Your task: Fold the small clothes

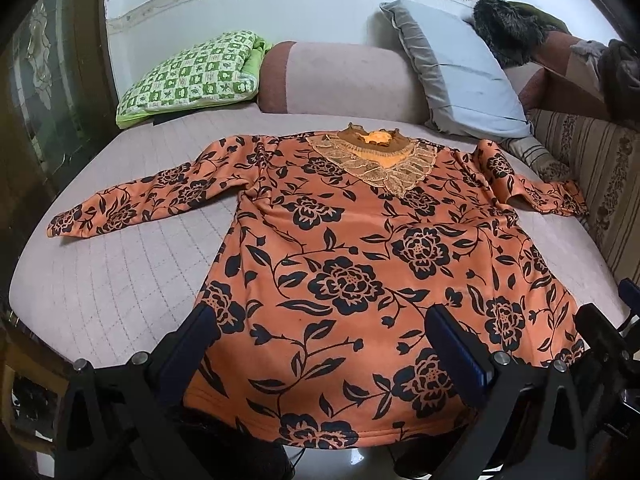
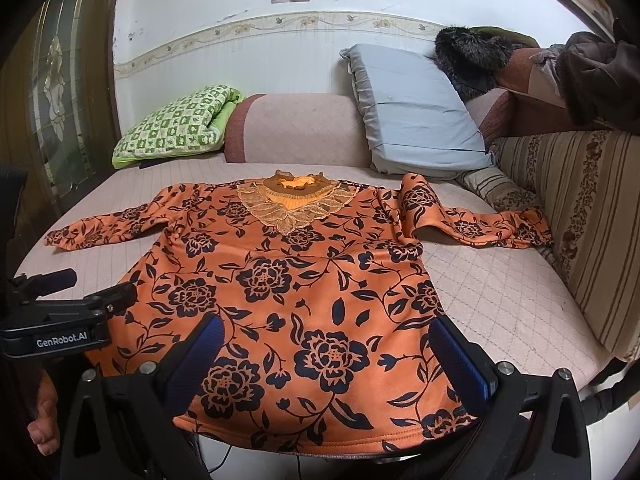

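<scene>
We see the orange flowered shirt (image 1: 340,264) lying flat on the bed (image 1: 120,280), sleeves spread, hem near us. Our left gripper (image 1: 320,344) and right gripper (image 2: 328,356) hover over the hem, both spread wide, holding nothing. The left one's side reads "GenRobot.AI".

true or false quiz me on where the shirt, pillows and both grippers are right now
1. The orange floral shirt lies spread flat, collar away from the cameras. True.
2. The left gripper is shut on the hem. False: it is open, holding nothing.
3. The right gripper is open. True.
4. The green checked pillow lies on the shirt. False: it sits apart, behind the sleeve.
5. The grey pillow leans upright at the back. True.
</scene>
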A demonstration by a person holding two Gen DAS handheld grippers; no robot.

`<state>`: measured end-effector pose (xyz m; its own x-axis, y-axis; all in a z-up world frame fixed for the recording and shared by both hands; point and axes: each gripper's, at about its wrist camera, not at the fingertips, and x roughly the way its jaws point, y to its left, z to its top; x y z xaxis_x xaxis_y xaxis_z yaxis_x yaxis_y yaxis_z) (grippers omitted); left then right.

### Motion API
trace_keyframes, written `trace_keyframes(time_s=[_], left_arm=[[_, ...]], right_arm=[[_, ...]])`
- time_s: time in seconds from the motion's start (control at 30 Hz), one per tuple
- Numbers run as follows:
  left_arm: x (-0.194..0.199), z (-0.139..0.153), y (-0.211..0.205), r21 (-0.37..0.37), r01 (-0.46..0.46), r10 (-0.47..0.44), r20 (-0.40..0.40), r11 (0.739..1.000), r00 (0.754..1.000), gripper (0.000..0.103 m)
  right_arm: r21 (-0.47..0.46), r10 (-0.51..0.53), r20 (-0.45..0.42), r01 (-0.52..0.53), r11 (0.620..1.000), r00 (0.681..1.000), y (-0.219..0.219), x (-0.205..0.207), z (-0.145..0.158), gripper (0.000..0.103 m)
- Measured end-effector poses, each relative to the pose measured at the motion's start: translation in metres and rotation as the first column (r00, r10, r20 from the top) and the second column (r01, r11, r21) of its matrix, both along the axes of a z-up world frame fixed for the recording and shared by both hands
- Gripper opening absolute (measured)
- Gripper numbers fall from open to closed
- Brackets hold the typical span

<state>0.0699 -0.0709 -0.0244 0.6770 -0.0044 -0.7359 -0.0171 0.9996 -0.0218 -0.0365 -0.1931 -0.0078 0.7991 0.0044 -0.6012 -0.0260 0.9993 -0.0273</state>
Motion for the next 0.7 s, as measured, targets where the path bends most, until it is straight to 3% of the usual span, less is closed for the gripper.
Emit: trace_keyframes(time_s=[0.5, 0.7], left_arm=[[0.005, -0.004, 0.002, 0.006, -0.010, 0.010, -0.010, 1.000, 1.000, 0.103], [0.023, -0.004, 0.017, -0.028, -0.044, 0.044, 0.006, 0.999, 0.999, 0.103]], right_arm=[[0.038, -0.004, -0.002, 0.004, 0.999, 1.000, -0.006, 0.013, 0.000, 0.103], [0.193, -0.036, -0.026, 0.041, 0.980, 0.999, -0.044, 0.029, 0.004, 0.103]])
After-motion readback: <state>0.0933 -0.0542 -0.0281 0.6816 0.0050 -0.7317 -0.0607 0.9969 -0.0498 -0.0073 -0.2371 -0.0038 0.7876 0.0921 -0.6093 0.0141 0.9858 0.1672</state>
